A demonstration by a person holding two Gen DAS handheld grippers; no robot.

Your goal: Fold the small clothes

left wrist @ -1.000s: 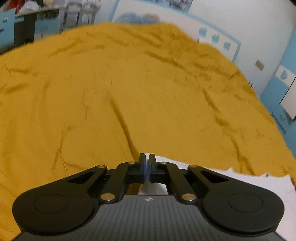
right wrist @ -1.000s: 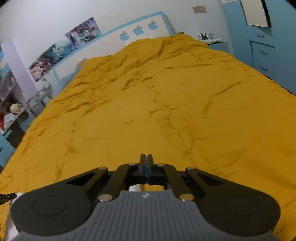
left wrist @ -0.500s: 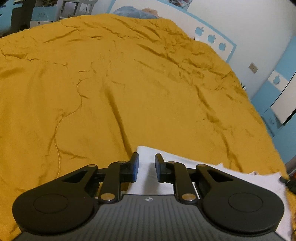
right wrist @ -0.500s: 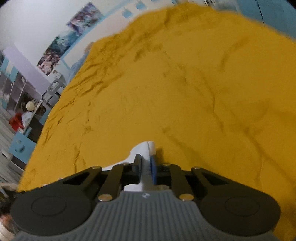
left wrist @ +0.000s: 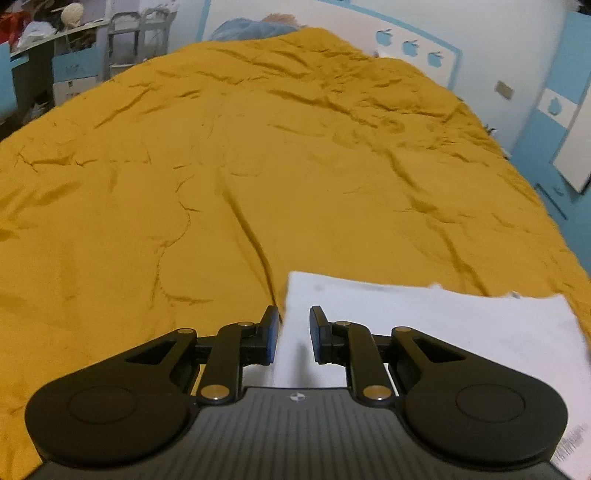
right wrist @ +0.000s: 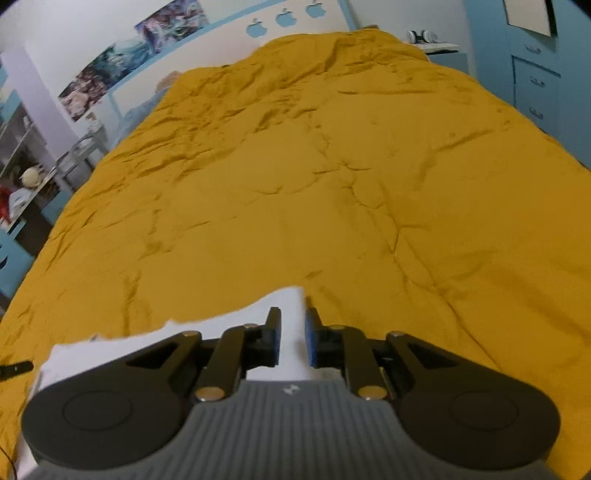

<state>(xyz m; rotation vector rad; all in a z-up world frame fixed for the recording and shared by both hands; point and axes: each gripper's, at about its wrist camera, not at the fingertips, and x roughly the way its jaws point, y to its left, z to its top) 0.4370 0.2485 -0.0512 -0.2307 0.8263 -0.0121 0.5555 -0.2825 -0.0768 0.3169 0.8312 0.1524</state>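
A white garment lies flat on the mustard duvet, near the bed's front edge. My left gripper hovers over the garment's left corner, open, and its pads touch no cloth. In the right wrist view the same white garment runs to the left. My right gripper is over its right corner with jaws opening. The cloth shows through the gap below the pads, which do not pinch it. A wrinkled expanse of duvet stretches beyond both grippers.
A blue pillow lies at the bed's head under a white headboard with blue apple shapes. Cluttered shelves and a desk stand to the left. Blue drawers stand to the right.
Both grippers were shut at the garment's corners a second ago. Both now have their jaws apart and have drawn back and up. The white garment lies spread on the duvet.
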